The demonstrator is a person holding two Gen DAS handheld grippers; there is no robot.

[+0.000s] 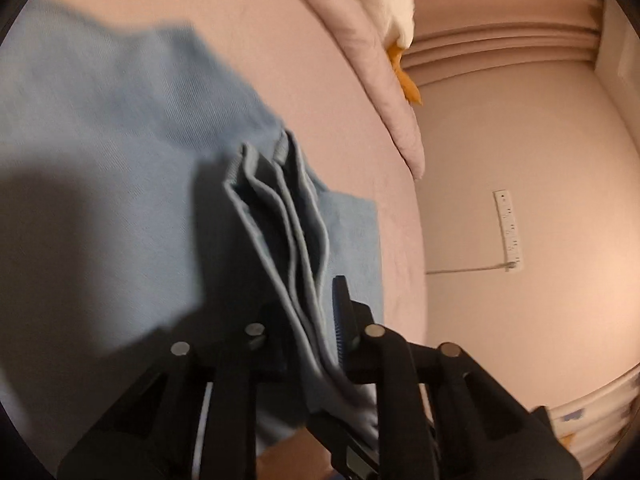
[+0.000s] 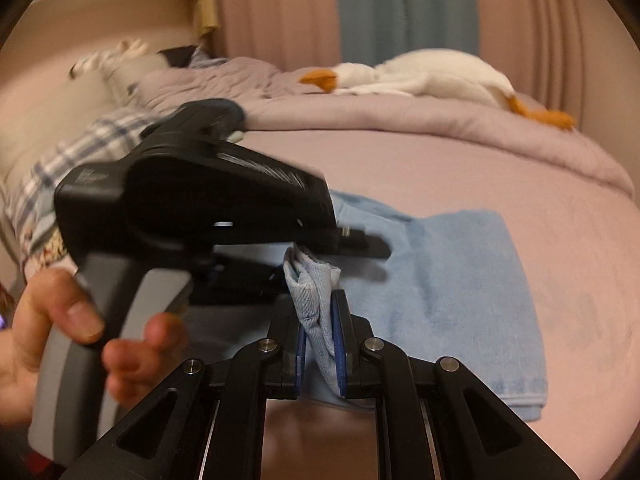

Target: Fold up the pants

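Right wrist view gives me the clearest look at the pants (image 2: 448, 276): light blue denim, lying on the pink bed sheet (image 2: 560, 240), with one folded section spread flat on the sheet. My right gripper (image 2: 320, 344) has its jaws drawn narrow onto a bunched edge of the pants, the cloth pinched between the two blue pads (image 2: 339, 344) and standing up above them in a small crumpled peak. Just beyond that peak, over the pants, sits my left gripper (image 2: 360, 246), seen from the side, with a hand (image 2: 60, 332) wrapped around its grey handle.

From the left wrist view, the left gripper (image 1: 308, 320) is clamped narrow on several stacked layers of the pants (image 1: 120, 128); the hemmed edges fan out past the fingers (image 1: 342, 320). The rest of the denim spreads away from the grip over the bed sheet (image 1: 320, 80), blurred.

Farther from the pants, at the far side of the bed, a rumpled lilac quilt (image 2: 360, 120) lies across the mattress, and a white stuffed goose (image 2: 420, 72) with orange beak and feet rests on top of it. Beside the left gripper, at the bed's edge, there is plaid fabric (image 2: 80, 148). Pink and blue curtains (image 2: 400, 8) hang behind the bed. I see no containers.
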